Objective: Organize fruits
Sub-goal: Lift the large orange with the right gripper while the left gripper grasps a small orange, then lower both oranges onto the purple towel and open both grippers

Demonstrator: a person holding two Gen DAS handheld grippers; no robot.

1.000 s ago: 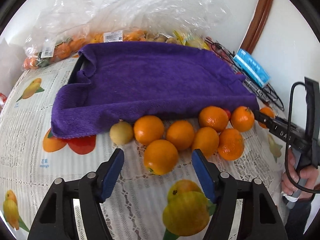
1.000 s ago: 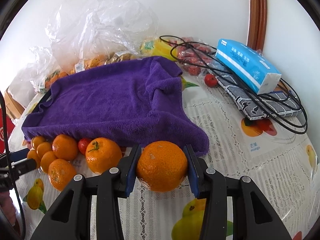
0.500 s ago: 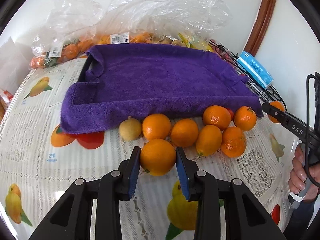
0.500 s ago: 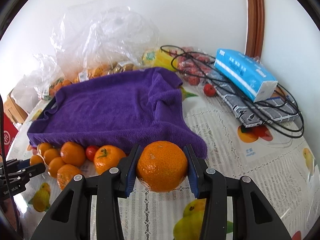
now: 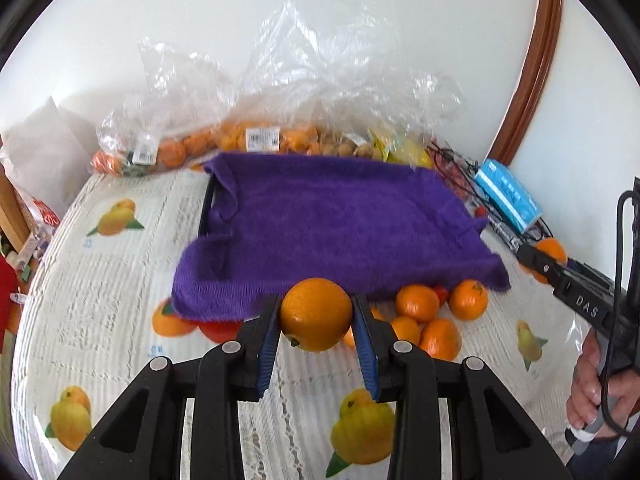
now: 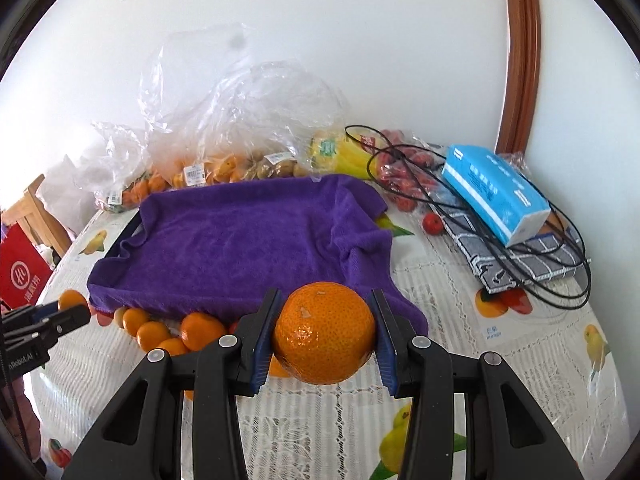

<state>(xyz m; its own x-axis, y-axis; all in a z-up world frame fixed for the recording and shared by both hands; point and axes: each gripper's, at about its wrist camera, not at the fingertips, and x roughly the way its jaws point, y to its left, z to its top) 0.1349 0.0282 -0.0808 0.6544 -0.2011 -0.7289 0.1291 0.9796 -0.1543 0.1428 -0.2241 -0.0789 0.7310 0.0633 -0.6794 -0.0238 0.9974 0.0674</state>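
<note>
My left gripper [image 5: 316,309] is shut on an orange [image 5: 316,320] and holds it above the fruit-print tablecloth, in front of a purple towel [image 5: 332,232] draped over a dark tray. Several loose oranges [image 5: 416,304] lie along the towel's near edge. In the right wrist view my right gripper [image 6: 324,300] is shut on a larger orange [image 6: 324,334], also off the table, near the towel's [image 6: 240,240] right corner. Each gripper shows in the other's view: the right gripper [image 5: 536,258] at the right edge, the left gripper [image 6: 60,312] at the far left.
Clear plastic bags of fruit [image 5: 280,136] line the wall behind the towel. A blue tissue pack [image 6: 496,192], black cable [image 6: 440,200] and checked cloth [image 6: 520,256] crowd the back right. A small red fruit [image 6: 433,223] lies loose. A hand [image 5: 592,380] grips the right handle.
The left gripper's jaws closed on the front orange and lifted it off the table. The right gripper rose as well, keeping its orange.
</note>
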